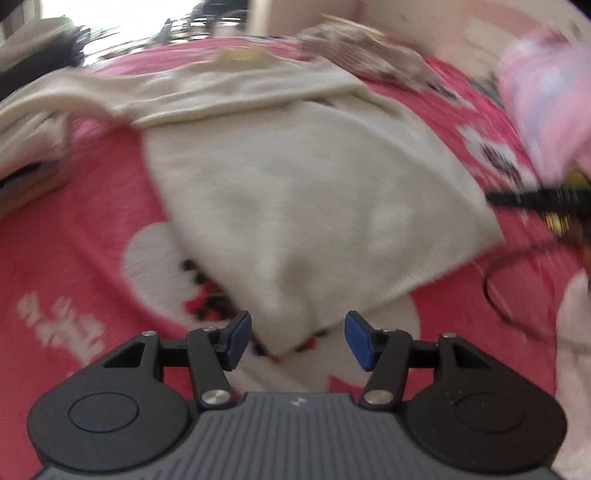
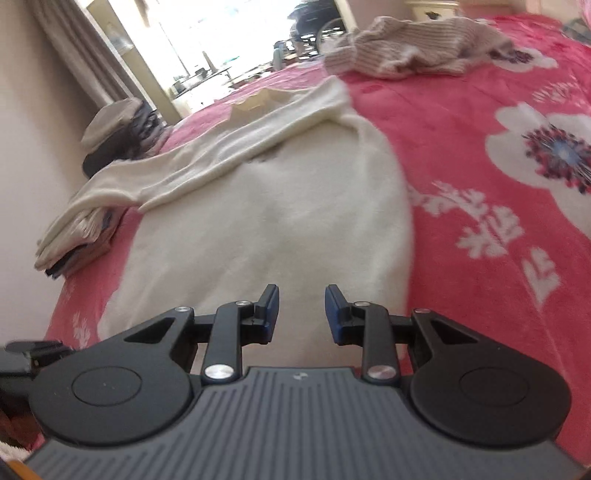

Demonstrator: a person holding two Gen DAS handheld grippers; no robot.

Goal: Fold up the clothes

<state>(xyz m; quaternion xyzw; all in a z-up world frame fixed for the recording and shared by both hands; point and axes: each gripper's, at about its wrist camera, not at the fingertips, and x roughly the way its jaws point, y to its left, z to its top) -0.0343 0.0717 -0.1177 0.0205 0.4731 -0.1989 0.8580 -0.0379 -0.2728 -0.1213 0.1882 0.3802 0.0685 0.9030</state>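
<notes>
While both tools hang just above the bed, the left gripper (image 1: 297, 341) has its jaws spread wide with nothing between the blue pads (image 1: 236, 341), poised over the near corner of the cream sweater (image 1: 295, 192). Seen from the right wrist, the right gripper (image 2: 301, 314) also has its jaws apart and empty, over the near hem of the same cream sweater (image 2: 266, 229). That sweater lies flat on the pink floral blanket (image 2: 480, 122), its body spread toward the far side and 1 sleeve (image 2: 207, 162) folded across its upper part, running out to the left edge of the bed. Off to the right in the left wrist view, a black cable (image 1: 517, 273) loops on the blanket (image 1: 74, 206). Farther back, a crumpled beige ribbed garment (image 2: 413, 51) rests on the blanket, well apart from the sweater. Beyond the bed, a bright window (image 2: 229, 33) glares, with curtains (image 2: 70, 48) beside it.
</notes>
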